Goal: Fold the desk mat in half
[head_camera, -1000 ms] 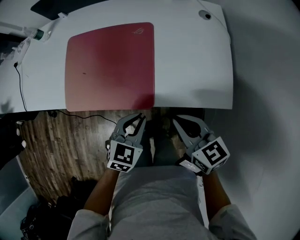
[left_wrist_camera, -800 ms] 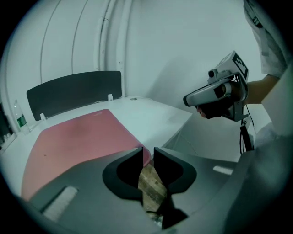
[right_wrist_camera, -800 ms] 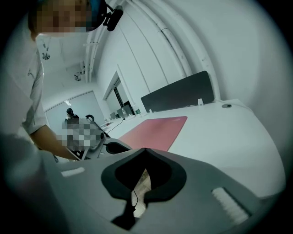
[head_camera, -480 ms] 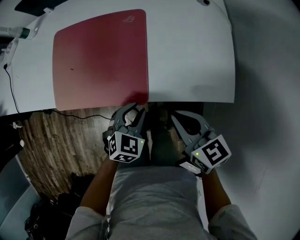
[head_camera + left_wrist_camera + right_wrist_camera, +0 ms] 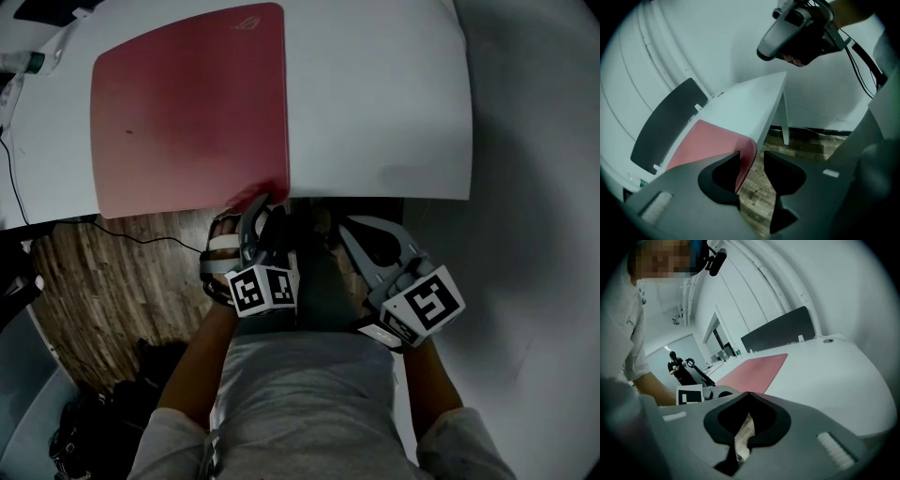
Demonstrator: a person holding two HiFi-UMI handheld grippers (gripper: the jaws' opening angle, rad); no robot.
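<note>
The red desk mat (image 5: pixel 187 112) lies flat on the left half of the white table (image 5: pixel 375 94). My left gripper (image 5: pixel 261 208) is turned on its side at the table's near edge, at the mat's near right corner. In the left gripper view its jaws are opening around that corner (image 5: pixel 749 152), which sits in the gap of the left gripper (image 5: pixel 752 161) without being pinched. My right gripper (image 5: pixel 353 232) hangs below the table edge, over the floor, and is shut on nothing. In the right gripper view the right gripper (image 5: pixel 748 393) faces the mat (image 5: pixel 754 371) across the table (image 5: pixel 825 366).
A dark partition panel (image 5: pixel 665 122) stands along the table's far side. A black cable (image 5: pixel 155 241) trails over the wooden floor (image 5: pixel 112 281) under the near edge. One white table leg (image 5: pixel 785 122) shows. Farther back stands a person (image 5: pixel 677 366).
My left gripper has risen to the mat's near right corner, rolled onto its side and opened its jaws. The right gripper has stayed where it was.
</note>
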